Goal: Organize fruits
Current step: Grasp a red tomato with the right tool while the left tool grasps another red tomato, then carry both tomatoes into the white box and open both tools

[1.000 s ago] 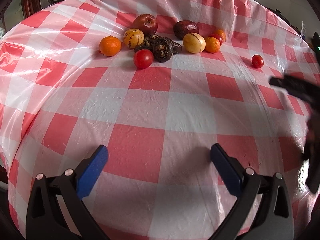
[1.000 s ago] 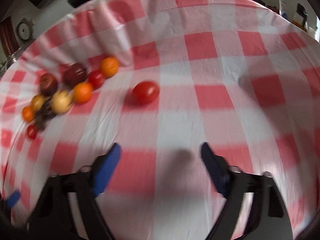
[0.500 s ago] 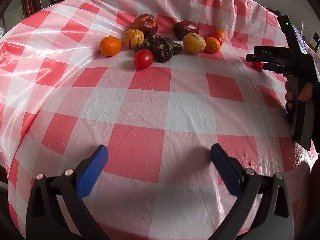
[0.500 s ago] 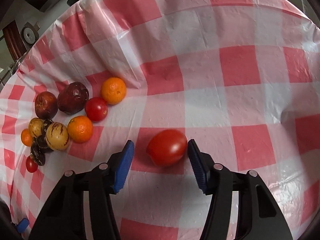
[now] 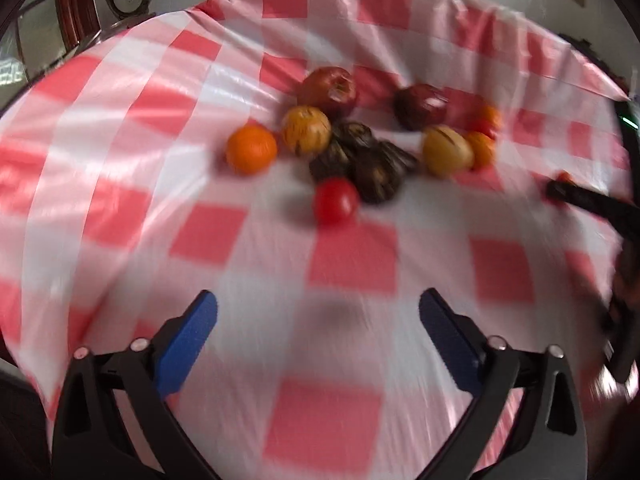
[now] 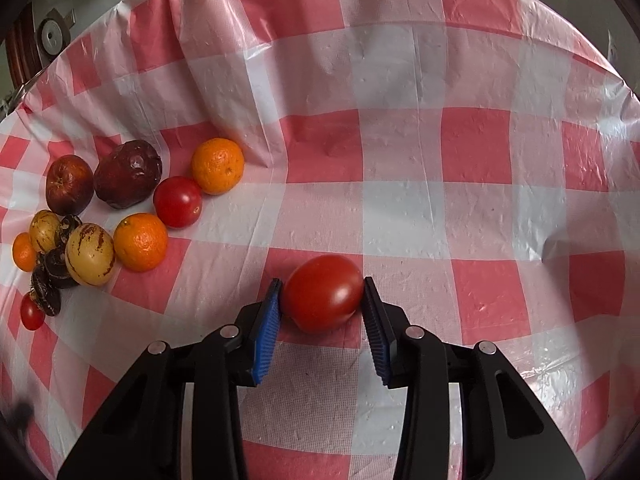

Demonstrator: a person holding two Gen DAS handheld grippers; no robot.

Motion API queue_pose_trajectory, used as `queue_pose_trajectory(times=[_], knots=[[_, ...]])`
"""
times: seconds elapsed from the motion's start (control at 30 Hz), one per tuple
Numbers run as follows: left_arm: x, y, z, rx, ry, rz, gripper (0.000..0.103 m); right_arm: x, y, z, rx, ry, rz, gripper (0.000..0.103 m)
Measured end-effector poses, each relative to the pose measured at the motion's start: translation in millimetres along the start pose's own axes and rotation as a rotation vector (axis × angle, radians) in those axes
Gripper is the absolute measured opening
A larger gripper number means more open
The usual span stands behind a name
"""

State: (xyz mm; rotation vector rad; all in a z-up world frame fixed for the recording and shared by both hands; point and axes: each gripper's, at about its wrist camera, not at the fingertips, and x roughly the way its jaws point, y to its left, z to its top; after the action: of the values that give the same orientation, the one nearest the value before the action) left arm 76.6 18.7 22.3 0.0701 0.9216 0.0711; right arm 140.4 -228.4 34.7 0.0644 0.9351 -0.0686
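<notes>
In the right wrist view, my right gripper (image 6: 321,285) is shut on a large red tomato (image 6: 320,298) that rests on the red-and-white checked tablecloth (image 6: 404,204); both blue pads press its sides. A fruit pile lies at the left: two oranges (image 6: 218,166), a smaller tomato (image 6: 178,201), a striped yellow fruit (image 6: 91,254), dark red fruits (image 6: 128,174). In the blurred left wrist view, my left gripper (image 5: 318,300) hangs over bare cloth short of a small red tomato (image 5: 335,201). Its jaws are closing with nothing between them.
Dark wrinkled fruits (image 5: 360,156) sit in the middle of the pile, with an orange (image 5: 251,149) and an apple (image 5: 328,88) around them. The other hand's black gripper body (image 5: 592,200) shows at the right edge. The cloth drops off behind the pile.
My right gripper came down around the large tomato and shut on it. The left gripper moved toward the fruit pile, which now looks nearer and blurred, and its jaws narrowed slightly.
</notes>
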Motion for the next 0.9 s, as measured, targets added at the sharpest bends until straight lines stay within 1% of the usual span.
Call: queue_pose_trajectory(times=[0.03,0.07,0.1,0.13,0.17,0.27,0.37,0.4,0.43,0.47,0.5,0.53,0.67,0.8,0.9], knots=[[11,2,10,-0.006,0.009,0.023,0.086,-1,-2,0,0.000,0.000,0.000,0.040],[20,5,17,-0.012,0.022,0.030,0.085,-3,-6,0,0.001,-0.001,0.000,0.040],[29,6,23,-0.013,0.040,0.024,0.084,-3,-6,0,0.001,-0.001,0.001,0.040],[39,8,28,-0.014,0.058,0.018,0.079,-3,-9,0,0.001,-0.001,0.002,0.040],[43,10,31,-0.020,0.058,0.017,0.079,4,3,0,-0.001,0.000,-0.001,0.041],[49,12,41,-0.025,0.052,-0.001,0.076,3,6,-1,-0.004,-0.001,-0.002,0.041],[54,8,49,-0.018,0.047,-0.021,0.070,3,5,-1,-0.004,-0.003,-0.001,0.041],[55,6,51,-0.011,0.042,-0.030,0.065,3,6,-1,-0.004,-0.003,-0.002,0.041],[56,5,53,-0.012,0.040,-0.048,0.055,3,5,-1,-0.004,-0.004,-0.001,0.041],[55,4,53,-0.015,0.036,-0.063,0.050,3,5,-1,-0.004,-0.004,-0.001,0.041],[53,2,51,-0.005,0.024,-0.062,0.038,3,5,-1,-0.004,-0.006,-0.001,0.041],[52,0,50,0.005,0.018,-0.065,0.032,3,6,-2,-0.004,-0.007,-0.001,0.041],[49,-3,43,0.019,-0.022,-0.069,0.032,3,5,-1,-0.004,-0.008,-0.001,0.041],[45,6,39,-0.018,-0.026,-0.108,0.032,4,6,-2,-0.004,-0.009,-0.004,0.040],[40,10,33,-0.030,-0.029,-0.124,0.032,4,6,-3,-0.001,-0.011,-0.002,0.039]])
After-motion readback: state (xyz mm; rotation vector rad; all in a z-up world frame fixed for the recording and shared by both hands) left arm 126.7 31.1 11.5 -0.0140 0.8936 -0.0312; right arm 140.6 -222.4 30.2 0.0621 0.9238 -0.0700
